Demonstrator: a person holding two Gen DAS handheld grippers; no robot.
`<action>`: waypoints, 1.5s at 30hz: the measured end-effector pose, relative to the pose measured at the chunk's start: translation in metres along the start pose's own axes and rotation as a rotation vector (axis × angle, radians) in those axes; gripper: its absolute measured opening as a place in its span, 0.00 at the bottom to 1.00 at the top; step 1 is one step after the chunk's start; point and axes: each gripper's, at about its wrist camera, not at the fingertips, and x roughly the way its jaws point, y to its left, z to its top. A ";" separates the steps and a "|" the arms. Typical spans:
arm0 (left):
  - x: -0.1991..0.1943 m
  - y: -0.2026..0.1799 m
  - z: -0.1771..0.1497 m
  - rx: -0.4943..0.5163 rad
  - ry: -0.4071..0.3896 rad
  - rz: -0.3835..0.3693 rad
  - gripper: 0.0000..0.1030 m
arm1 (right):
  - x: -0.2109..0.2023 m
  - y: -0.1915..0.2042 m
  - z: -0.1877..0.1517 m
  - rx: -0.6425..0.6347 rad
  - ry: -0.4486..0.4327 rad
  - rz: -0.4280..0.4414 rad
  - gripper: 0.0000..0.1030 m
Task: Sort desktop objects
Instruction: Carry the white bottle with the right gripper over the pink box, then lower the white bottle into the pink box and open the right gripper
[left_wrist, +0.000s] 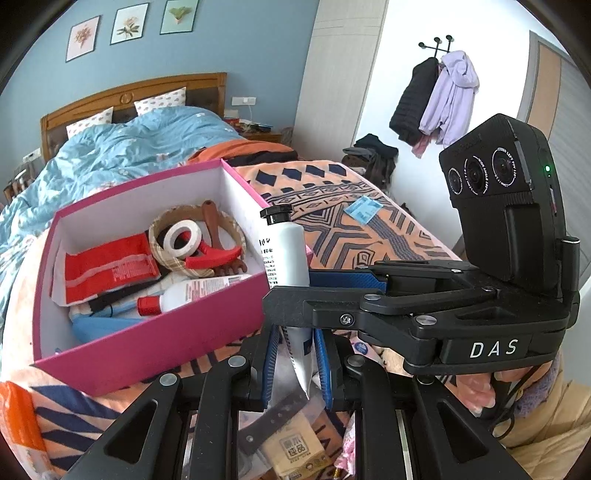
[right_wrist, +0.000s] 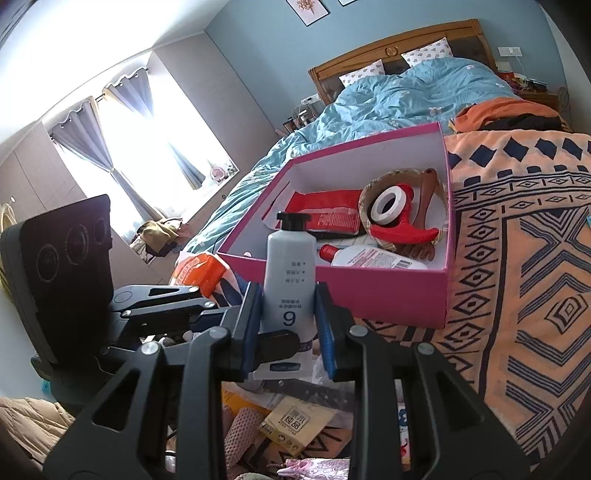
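The white plastic squeeze tube with black cap (right_wrist: 290, 273), light and soft, is pinched mid-body by the right tool (right_wrist: 288, 325); its crimped tail is clamped by the left tool (left_wrist: 295, 358), centre frame.

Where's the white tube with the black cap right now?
The white tube stands upright, cap up, between the right hand-held gripper pads, just before the pink box; the left hand-held gripper flanks its crimped end.

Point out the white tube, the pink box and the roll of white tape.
white tube (right_wrist: 290, 266), right wrist view, its body.
pink box (left_wrist: 155, 343), left wrist view, near outer wall.
roll of white tape (left_wrist: 181, 239), left wrist view, its rim.
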 end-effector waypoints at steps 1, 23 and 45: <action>0.000 0.000 0.001 0.001 0.000 0.000 0.18 | 0.000 -0.001 0.001 -0.002 -0.002 -0.001 0.30; 0.005 0.005 0.024 0.026 -0.008 0.026 0.18 | -0.001 -0.002 0.022 -0.024 -0.021 -0.004 0.30; 0.020 0.026 0.053 0.019 0.008 0.047 0.18 | 0.017 -0.015 0.055 -0.024 -0.007 -0.019 0.30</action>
